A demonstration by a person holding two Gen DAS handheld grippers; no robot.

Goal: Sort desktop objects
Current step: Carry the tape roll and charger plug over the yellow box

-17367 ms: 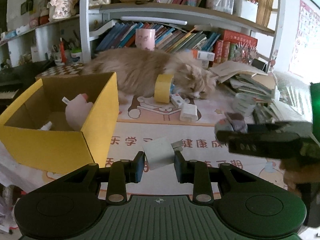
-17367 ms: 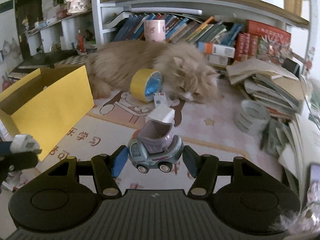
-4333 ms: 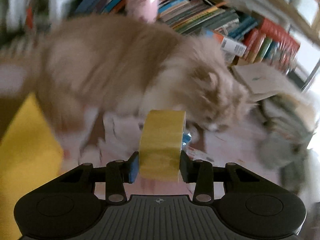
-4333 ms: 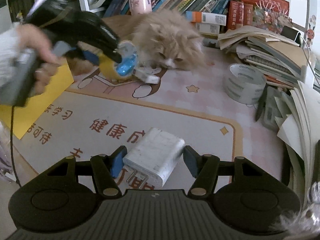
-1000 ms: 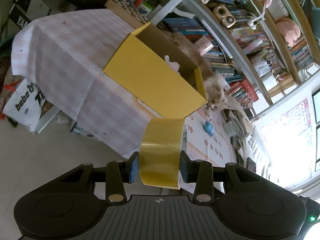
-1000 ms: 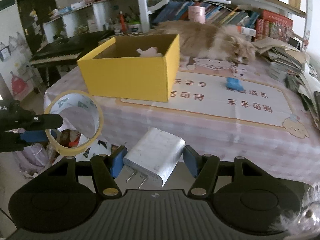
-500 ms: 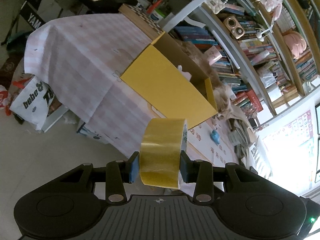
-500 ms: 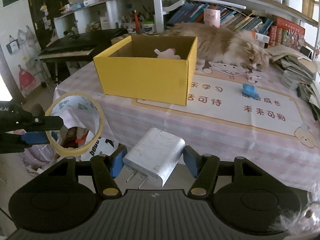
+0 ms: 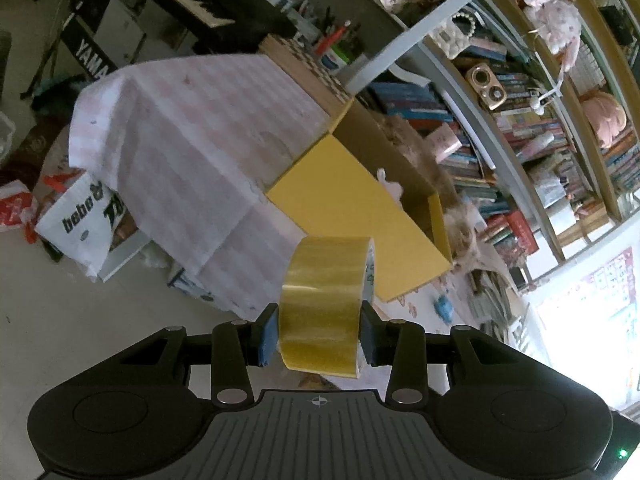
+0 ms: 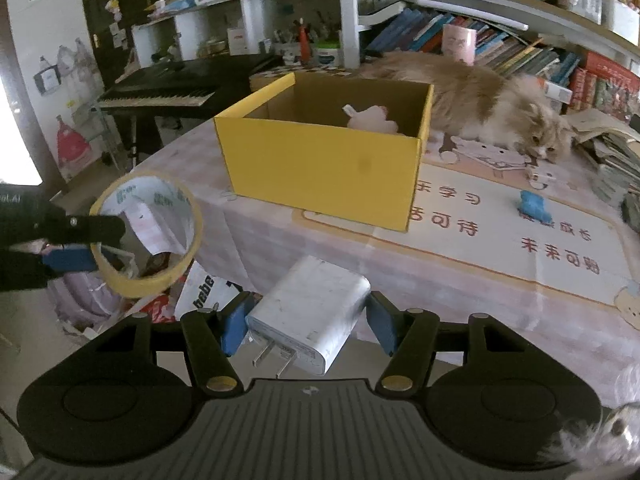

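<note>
- While both grippers hang in the air off the near edge of the table [image 10: 460, 280], each has its pads pressed onto one object.
- The left gripper [image 9: 319, 338] clamps a roll of yellow tape [image 9: 322, 304] across its width, the blue pads against the roll's two flat rims; the roll stands on edge between them.
- In the right wrist view the same tape roll [image 10: 148, 232] shows at the left with its white printed core facing the camera, held out over the floor and clear of the table.
- The right gripper [image 10: 307, 326] is closed on a white plug-in charger [image 10: 310, 314], which lies tilted between the pads with its two metal prongs pointing back toward the camera.
- A yellow cardboard box [image 10: 320, 168] sits open on the table's pink checked cloth, well beyond both grippers, with a pale pink soft item [image 10: 372, 118] inside it.
- A long-haired ginger cat [image 10: 480, 108] lies just behind and right of the box, head toward the stacked papers.
- A small blue object [image 10: 532, 204] rests on the printed mat to the right of the box, apart from it.
- Bookshelves [image 10: 500, 40] run along the back, and a keyboard [image 10: 160, 98] stands left of the table.
- White bags [image 9: 84, 220] lie on the floor below the table's edge.
</note>
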